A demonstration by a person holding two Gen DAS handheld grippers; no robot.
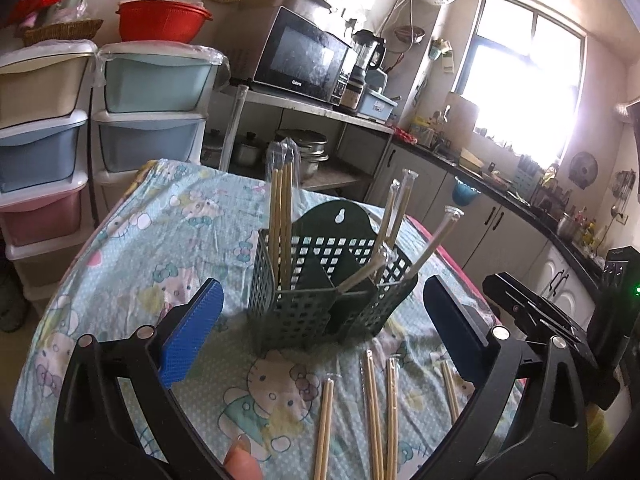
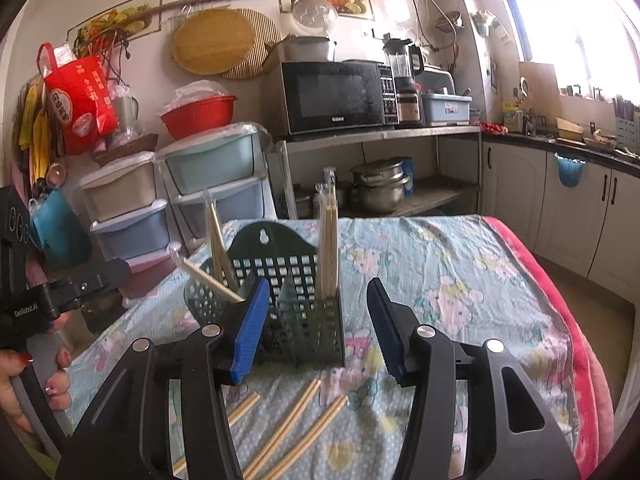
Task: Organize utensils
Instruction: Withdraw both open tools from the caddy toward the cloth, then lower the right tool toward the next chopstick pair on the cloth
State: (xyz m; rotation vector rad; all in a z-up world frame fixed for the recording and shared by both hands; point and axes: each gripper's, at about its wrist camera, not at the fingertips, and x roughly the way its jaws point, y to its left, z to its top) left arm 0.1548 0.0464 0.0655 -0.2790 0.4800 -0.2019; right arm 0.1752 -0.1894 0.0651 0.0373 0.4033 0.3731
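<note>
Hovering both grippers wide, nothing held: left gripper [image 1: 320,320] & right gripper [image 2: 318,328] face the holder [image 1: 328,288] mid-frame w/ chopsticks [image 1: 372,412] loose on cloth at bottom. Microwave [image 2: 336,96] reads "Galanz".

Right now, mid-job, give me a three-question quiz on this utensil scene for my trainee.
1. True or false: the left tongs are shut on a pair of chopsticks.
2. Where do the loose wrapped chopstick pairs lie? A) on the tablecloth in front of the green utensil caddy B) on the microwave C) in the red basin
3. Fill in: the upright chopsticks stand in the caddy's ____ compartment, seen from the right wrist view.

Key: 1 false, both the left and right tongs are open and empty; 2 A; 3 right.
</note>
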